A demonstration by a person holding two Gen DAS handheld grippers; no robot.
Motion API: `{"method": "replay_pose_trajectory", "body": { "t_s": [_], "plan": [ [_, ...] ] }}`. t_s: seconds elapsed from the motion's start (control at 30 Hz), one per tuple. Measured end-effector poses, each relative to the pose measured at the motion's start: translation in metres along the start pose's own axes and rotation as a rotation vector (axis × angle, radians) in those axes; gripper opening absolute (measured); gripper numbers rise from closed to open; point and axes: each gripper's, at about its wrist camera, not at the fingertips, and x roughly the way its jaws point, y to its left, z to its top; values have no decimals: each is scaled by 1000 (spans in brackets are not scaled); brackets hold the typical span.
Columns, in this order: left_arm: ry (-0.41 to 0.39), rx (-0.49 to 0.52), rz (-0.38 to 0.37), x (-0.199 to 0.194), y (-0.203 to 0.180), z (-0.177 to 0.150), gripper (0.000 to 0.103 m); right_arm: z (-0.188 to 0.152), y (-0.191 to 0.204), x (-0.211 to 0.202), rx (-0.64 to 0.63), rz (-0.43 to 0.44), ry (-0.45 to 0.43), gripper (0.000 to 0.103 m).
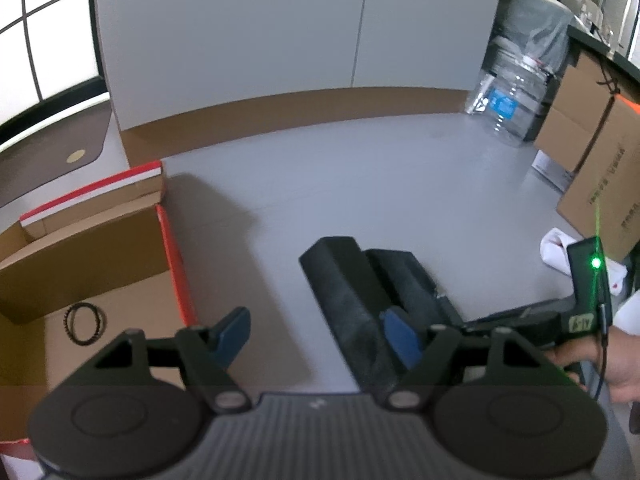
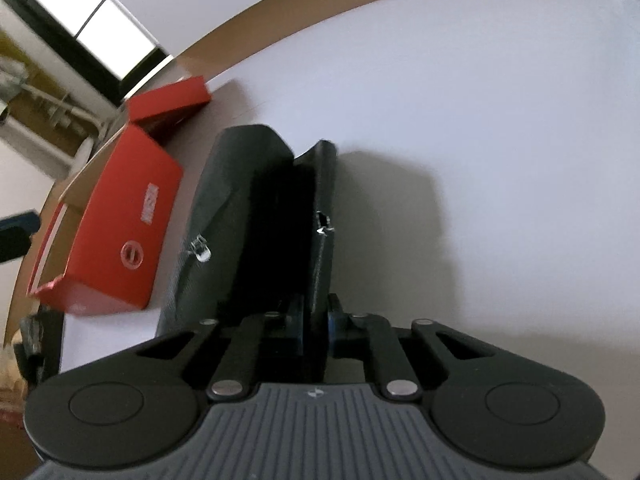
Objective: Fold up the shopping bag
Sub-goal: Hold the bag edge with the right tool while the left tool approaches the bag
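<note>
Black shopping bag (image 1: 352, 292) lies on its side on the grey worktop (image 1: 380, 168), mouth toward the person, long axis running away from both tongs toward the far wall. Still bulky, sides bowed apart; folding judged barely begun.

Right tongs (image 2: 315, 320) pressed together on the bag's right-hand wall at the near rim, so pinching the bag; no earlier view to compare. A small torn hole shows further up that wall.

Left tongs (image 1: 316, 334) spread, nothing between the pads. Its right finger (image 1: 400, 336) sits just at the bag's near end; whether it touches cannot be told. Its left finger hangs over bare worktop. The bag lies ahead and to the right of the left tongs.

Right hand is the nearer, already on the bag; the left has only a short way to reach the opposite wall.

Surroundings: open red cardboard box (image 1: 100, 248) close on the bag's left, a black ring (image 1: 85, 324) inside. This box is the likeliest obstruction if the bag swings left. Clear water jug (image 1: 508, 100) and cartons (image 1: 600, 160) stand well apart, far right.
</note>
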Motion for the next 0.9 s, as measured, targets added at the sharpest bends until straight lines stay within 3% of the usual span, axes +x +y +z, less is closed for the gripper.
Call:
{"method": "replay_pose_trajectory", "body": {
  "t_s": [0.33, 0.73, 0.9],
  "plan": [
    [32, -1, -26, 7, -3, -7, 74, 2, 3, 8, -30, -5, 30, 11],
    [67, 27, -57, 16, -14, -21, 62, -9, 23, -22, -158, -37, 15, 8],
    [92, 58, -114, 26, -30, -36, 58, -17, 27, -33, -192, -39, 30, 8]
  ]
}}
